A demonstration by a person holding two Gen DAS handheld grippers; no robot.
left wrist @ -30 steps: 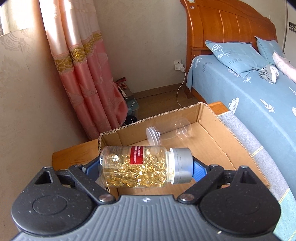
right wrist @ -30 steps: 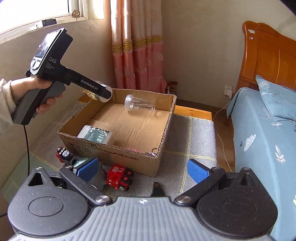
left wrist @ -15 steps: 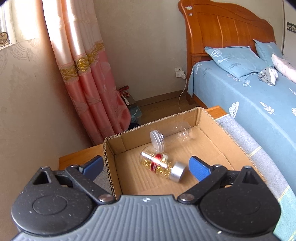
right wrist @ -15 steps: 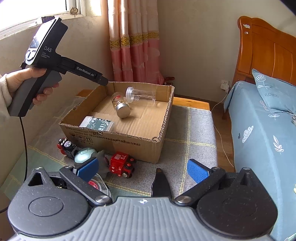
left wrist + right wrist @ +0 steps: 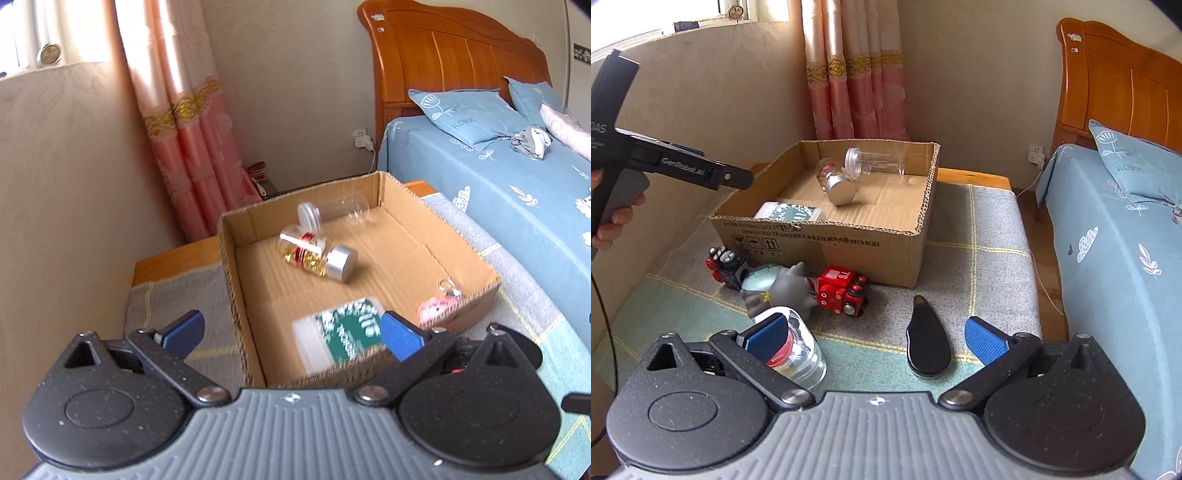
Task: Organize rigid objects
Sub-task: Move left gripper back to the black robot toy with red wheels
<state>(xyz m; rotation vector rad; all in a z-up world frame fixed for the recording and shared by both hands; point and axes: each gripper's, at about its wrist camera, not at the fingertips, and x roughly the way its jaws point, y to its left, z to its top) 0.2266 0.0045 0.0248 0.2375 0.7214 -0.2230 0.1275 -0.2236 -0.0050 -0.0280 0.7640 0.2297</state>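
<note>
A cardboard box [image 5: 871, 247] [image 5: 229, 273] stands on a grey checked cloth. Inside it lie a bottle of yellow capsules with a silver cap [image 5: 317, 254] [image 5: 836, 181], a clear empty jar [image 5: 332, 212] [image 5: 873, 162], a white and green pack [image 5: 340, 332] [image 5: 788, 213] and a small pink keyring [image 5: 439, 304]. My left gripper [image 5: 291, 332] is open and empty, above the box's near left corner; it also shows in the right wrist view [image 5: 735, 179]. My right gripper [image 5: 875, 334] is open and empty, above the cloth in front of the box.
In front of the box lie a red toy train [image 5: 842, 290], a black and red toy train [image 5: 726, 264], a grey figure [image 5: 779, 286], a small jar with a red cap [image 5: 798, 354] and a black shoehorn-shaped piece [image 5: 927, 341]. A bed [image 5: 1115, 236] is on the right, a wall on the left.
My left gripper opened and let the capsule bottle drop into the box, then pulled back and up. My right gripper drew back from the box, so more toys show in front.
</note>
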